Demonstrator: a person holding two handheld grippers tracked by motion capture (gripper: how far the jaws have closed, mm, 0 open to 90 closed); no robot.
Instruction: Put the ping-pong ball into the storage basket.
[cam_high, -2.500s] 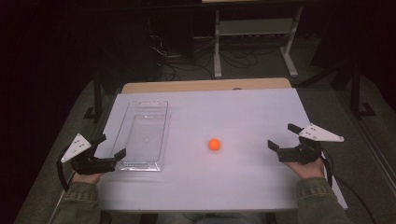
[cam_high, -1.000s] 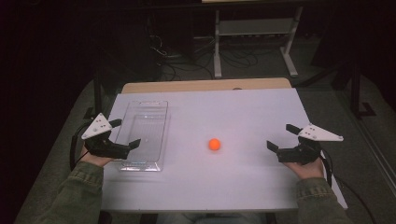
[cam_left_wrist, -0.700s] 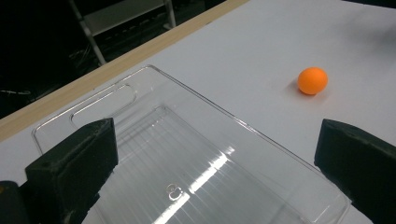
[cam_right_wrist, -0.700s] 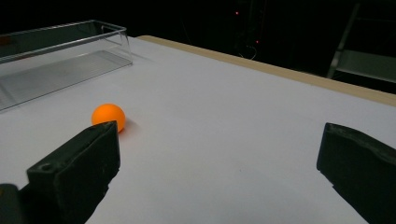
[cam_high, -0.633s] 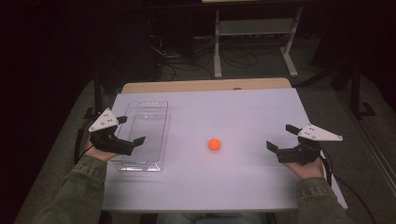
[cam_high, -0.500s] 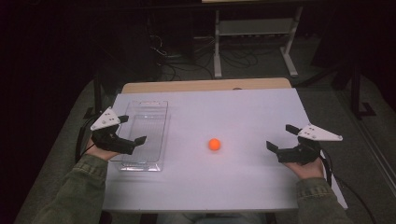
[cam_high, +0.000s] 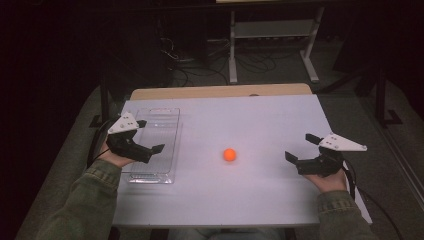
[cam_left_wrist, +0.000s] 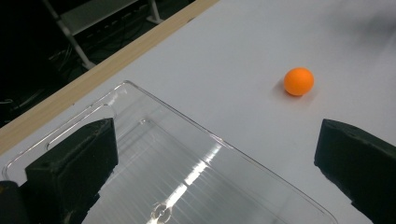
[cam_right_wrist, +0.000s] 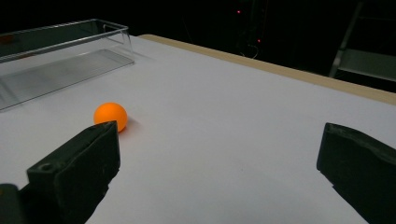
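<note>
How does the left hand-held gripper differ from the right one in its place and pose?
The left hand-held gripper is raised above the clear tray; the right hand-held gripper is low over the bare white table. The left tilts downward; the right lies nearly level. Both are open, empty, and apart from the orange ball.

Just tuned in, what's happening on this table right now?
A person holds a gripper in each hand over a white table. The left gripper hovers open above a clear tray, which looks empty. The right gripper is open too, low at the table's right side. An orange ball sits loose between them, and nothing touches it.
</note>
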